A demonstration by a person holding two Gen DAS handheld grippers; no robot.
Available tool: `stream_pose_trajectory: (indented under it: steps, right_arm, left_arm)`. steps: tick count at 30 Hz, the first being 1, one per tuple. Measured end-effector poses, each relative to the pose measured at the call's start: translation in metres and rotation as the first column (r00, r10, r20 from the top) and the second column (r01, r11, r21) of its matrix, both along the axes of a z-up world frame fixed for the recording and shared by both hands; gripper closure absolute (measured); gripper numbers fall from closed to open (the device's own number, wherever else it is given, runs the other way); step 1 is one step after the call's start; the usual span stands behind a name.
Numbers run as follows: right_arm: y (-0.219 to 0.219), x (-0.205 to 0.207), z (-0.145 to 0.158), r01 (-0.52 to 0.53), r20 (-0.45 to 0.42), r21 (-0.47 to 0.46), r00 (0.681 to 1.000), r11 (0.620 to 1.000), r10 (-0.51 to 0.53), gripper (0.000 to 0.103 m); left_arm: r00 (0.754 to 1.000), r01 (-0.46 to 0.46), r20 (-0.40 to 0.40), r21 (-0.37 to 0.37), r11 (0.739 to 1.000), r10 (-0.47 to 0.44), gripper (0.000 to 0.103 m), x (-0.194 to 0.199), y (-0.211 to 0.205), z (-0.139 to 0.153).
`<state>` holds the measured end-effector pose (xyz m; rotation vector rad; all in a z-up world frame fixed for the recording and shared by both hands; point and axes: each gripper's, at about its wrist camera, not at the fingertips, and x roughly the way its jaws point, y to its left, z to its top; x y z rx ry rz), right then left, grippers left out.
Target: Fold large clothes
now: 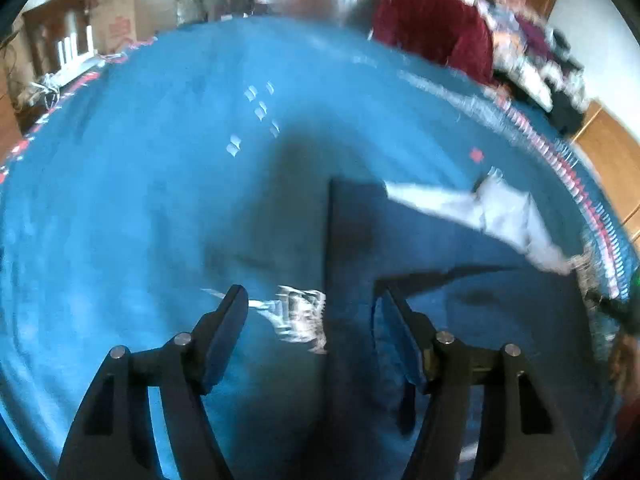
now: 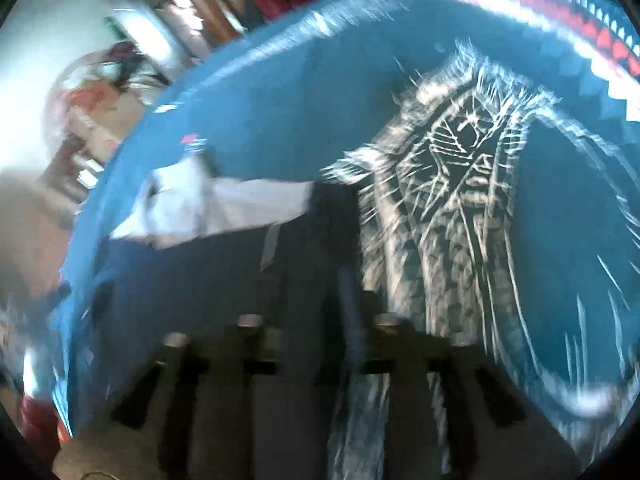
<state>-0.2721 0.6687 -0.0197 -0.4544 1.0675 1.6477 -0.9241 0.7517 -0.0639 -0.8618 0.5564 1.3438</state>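
A dark navy garment with a large white spiky print lies on a blue blanket. The right wrist view is blurred; my right gripper has its fingers close together, with a fold of the navy cloth pinched between them. In the left wrist view a ridge of the same navy garment runs up between the wide-apart fingers of my left gripper, which stands open; cloth lies against its right finger. A pale grey-white cloth part sticks out from the garment's edge.
The blue blanket has a red and white patterned border. A dark red cloth heap and mixed clothes sit at the far right. Cardboard boxes stand at the far left, with wooden furniture to the right.
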Motion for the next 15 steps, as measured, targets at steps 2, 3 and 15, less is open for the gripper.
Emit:
stream_pose_trajectory:
  steps: [2, 3, 15]
  right_arm:
    - [-0.021, -0.011, 0.001, -0.059, 0.000, 0.024, 0.998, 0.998, 0.059, 0.061]
    - [-0.033, -0.019, -0.004, -0.079, -0.001, 0.022, 0.997, 0.997, 0.079, 0.060]
    - [-0.189, 0.055, 0.009, -0.038, -0.105, -0.083, 0.994, 0.996, 0.029, 0.046]
  left_arm:
    - [0.995, 0.096, 0.010, 0.028, 0.995, -0.096, 0.029, 0.011, -0.015, 0.009]
    - [0.988, 0.154, 0.007, 0.025, 0.988, -0.154, 0.027, 0.024, -0.021, 0.008]
    - [0.993, 0.102, 0.073, -0.106, 0.989, -0.094, 0.022, -0.034, -0.114, -0.004]
